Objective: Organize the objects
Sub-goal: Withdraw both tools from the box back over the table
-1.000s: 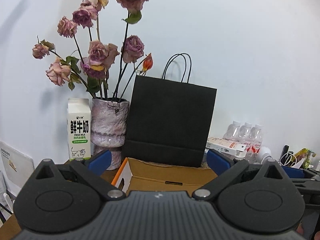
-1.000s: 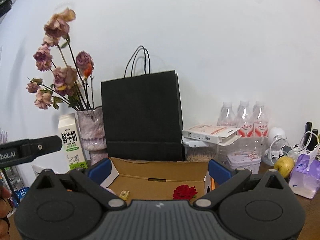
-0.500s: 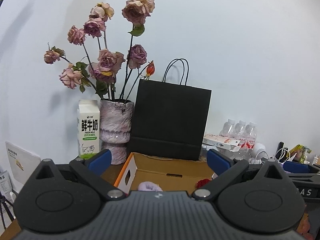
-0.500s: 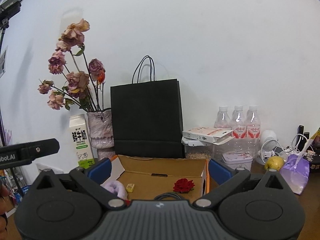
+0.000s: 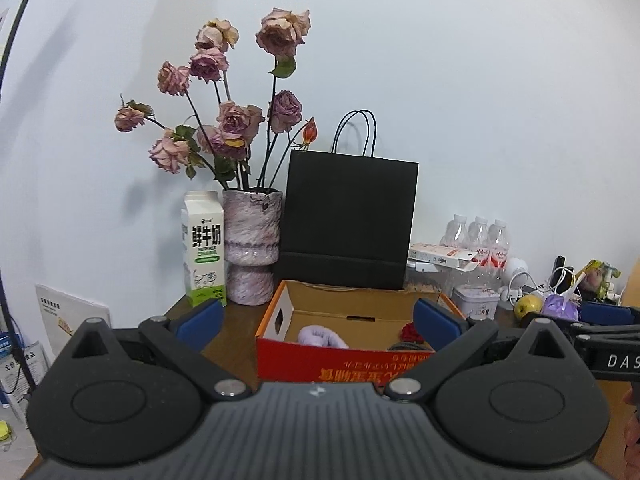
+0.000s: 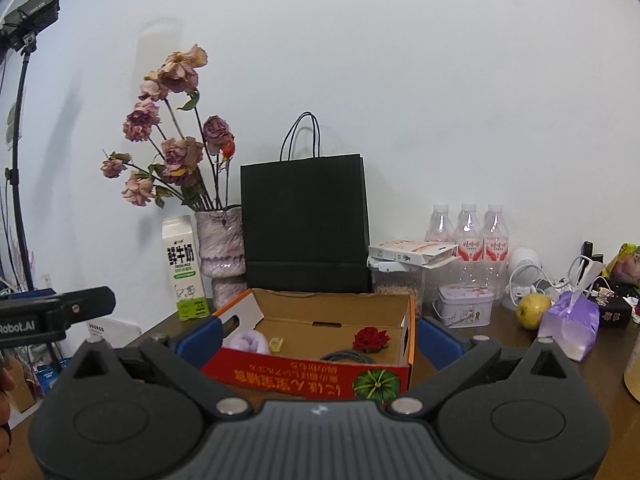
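An open cardboard box with a red front stands on the brown table; it also shows in the right wrist view. Inside lie a lilac fuzzy item, a small yellow piece, a red rose head and a dark cable coil. My left gripper is open and empty, held in front of the box. My right gripper is open and empty, also in front of the box.
Behind the box stand a black paper bag, a vase of dried roses and a milk carton. To the right are water bottles, a tin, a yellow fruit and a purple pouch.
Both grippers have drawn back and risen from the box. The box front and its contents have come into view. Both stay open.
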A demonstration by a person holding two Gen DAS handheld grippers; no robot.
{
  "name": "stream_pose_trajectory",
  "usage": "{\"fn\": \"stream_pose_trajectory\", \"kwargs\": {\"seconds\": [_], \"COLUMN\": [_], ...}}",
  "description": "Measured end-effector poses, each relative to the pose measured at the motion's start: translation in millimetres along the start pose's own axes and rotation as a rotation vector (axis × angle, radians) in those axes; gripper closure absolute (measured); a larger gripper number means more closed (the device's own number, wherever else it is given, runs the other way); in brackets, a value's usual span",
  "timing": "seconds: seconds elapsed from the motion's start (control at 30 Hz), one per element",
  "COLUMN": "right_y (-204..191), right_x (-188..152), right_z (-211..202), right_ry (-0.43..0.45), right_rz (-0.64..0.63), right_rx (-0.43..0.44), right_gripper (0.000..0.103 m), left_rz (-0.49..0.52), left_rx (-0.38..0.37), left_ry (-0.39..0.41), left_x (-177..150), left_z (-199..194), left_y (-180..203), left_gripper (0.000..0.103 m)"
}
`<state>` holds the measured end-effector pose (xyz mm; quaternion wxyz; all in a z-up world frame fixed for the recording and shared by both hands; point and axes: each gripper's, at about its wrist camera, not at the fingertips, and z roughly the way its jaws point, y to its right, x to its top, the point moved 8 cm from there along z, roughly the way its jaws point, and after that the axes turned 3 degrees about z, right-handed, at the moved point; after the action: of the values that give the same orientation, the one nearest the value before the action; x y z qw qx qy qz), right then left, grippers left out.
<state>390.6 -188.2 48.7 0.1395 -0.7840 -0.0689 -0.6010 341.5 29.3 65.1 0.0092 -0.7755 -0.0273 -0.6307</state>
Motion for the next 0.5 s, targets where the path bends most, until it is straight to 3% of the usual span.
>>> {"fn": "stream_pose_trajectory", "kwargs": {"seconds": [0.5], "right_y": [-17.8], "right_x": [-36.1], "right_z": [-55.1], "right_ry": [-0.041], "right_rz": [-0.005], "right_rx": [0.023], "right_gripper": [0.000], "left_rz": [0.005], "left_rx": [0.010], "left_ry": [-0.059], "left_x": [-33.4], "left_z": [-53.1], "left_y": [-6.6], "left_gripper": [0.000]}}
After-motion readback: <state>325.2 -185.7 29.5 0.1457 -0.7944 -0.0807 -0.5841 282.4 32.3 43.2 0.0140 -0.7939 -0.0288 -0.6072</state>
